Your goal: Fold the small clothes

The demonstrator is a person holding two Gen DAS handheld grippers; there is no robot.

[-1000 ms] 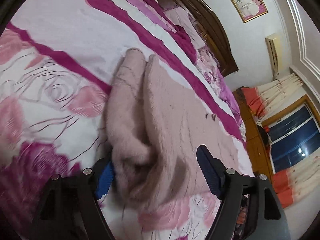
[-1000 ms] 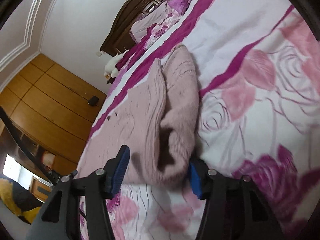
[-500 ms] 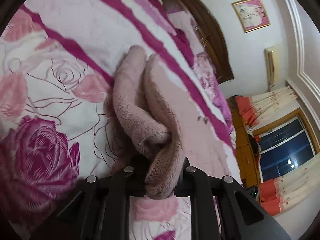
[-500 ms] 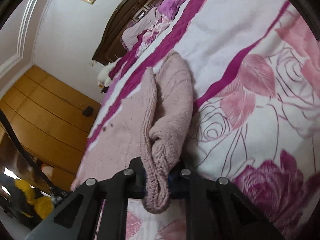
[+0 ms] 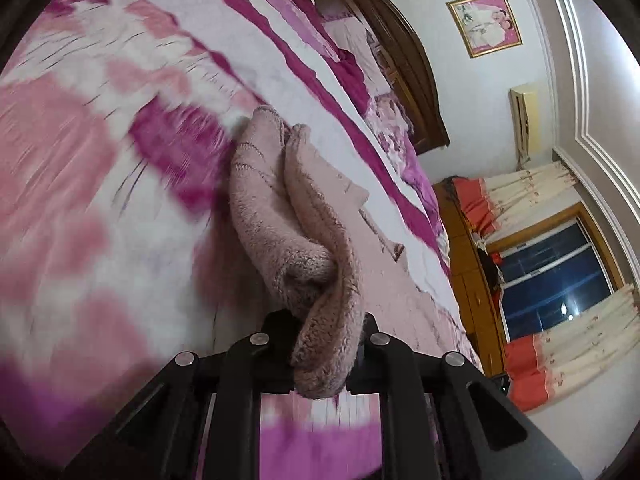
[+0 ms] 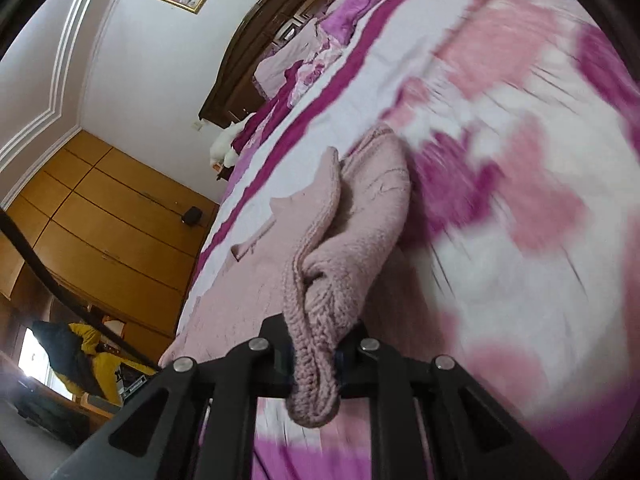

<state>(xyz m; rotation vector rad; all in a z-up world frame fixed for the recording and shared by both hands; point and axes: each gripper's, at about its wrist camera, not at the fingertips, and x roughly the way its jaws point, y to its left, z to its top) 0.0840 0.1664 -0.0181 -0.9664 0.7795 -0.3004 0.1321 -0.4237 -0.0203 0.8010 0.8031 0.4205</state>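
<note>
A fuzzy pale-pink knit garment (image 5: 280, 216) lies on the floral bedspread (image 5: 80, 160). My left gripper (image 5: 326, 344) is shut on a bunched fold of it, lifted off the bed. In the right wrist view the same garment (image 6: 360, 216) is pinched at another edge by my right gripper (image 6: 314, 356), also shut on it. The stretch of cloth between the two grips is raised and doubled over; the rest lies flat on the bed. The pads are hidden by the cloth.
The pink and magenta rose-print bedspread (image 6: 520, 160) fills both views. Pillows (image 5: 352, 40) and a dark wooden headboard (image 5: 416, 92) are at the far end. A window with curtains (image 5: 552, 272) and a wooden wardrobe (image 6: 100, 216) line the walls.
Both grippers closed on the garment's near edge, then lifted it and swept it across the bed; the bedspread is now motion-blurred.
</note>
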